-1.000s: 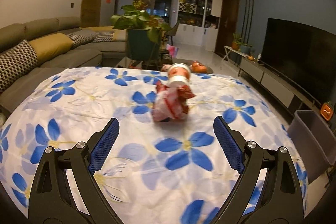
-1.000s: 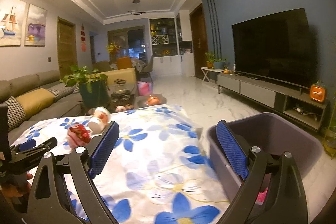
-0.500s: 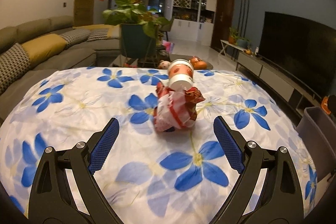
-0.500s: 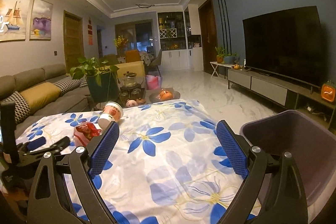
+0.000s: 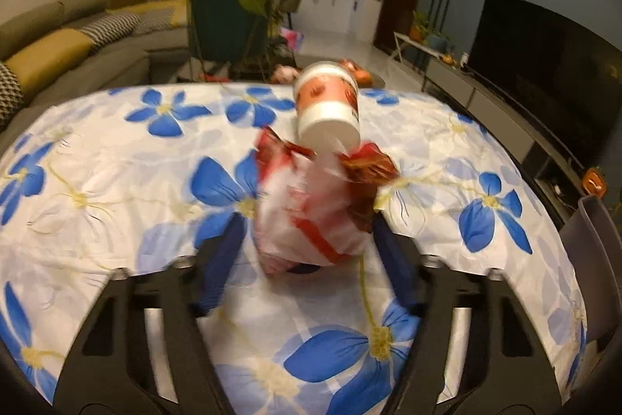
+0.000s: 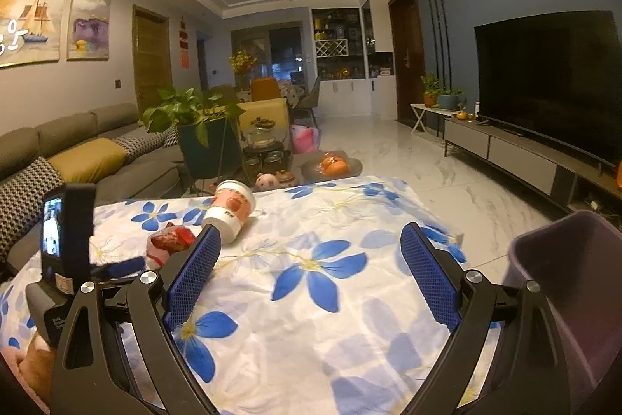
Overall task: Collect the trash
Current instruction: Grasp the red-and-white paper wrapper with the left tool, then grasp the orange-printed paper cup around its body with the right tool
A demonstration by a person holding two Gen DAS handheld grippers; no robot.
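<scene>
Wrapper [image 5: 311,212]: crumpled red-and-white wrapper lying on the flowered cloth [image 5: 116,181], between the two fingers of the left gripper [image 5: 307,251]; seen from the right wrist it lies off to the left, just beyond the left gripper's blue pad [image 6: 171,244].
Left gripper: jaws have just been closing with the wrapper between them; the blue pads are blurred and sit close on either side, the right one about at the wrapper's edge, the left one just beside it; firm pressing contact cannot be told.
Cup [image 5: 328,107]: paper cup lying on its side straight ahead of the left gripper, just past the wrapper, its white bottom toward the camera and touching or overlapping the wrapper's far edge.
Right gripper [image 6: 311,279]: fingers spread wide, nothing between them, only the cloth below.
Bin [image 6: 563,282]: dark purple bin to the right of the right gripper, beside the table edge; it also shows at the far right of the left gripper [image 5: 594,259].
Hand [image 6: 39,368]: partly visible at the lower left of the right-wrist view, under the left gripper's body.
</scene>
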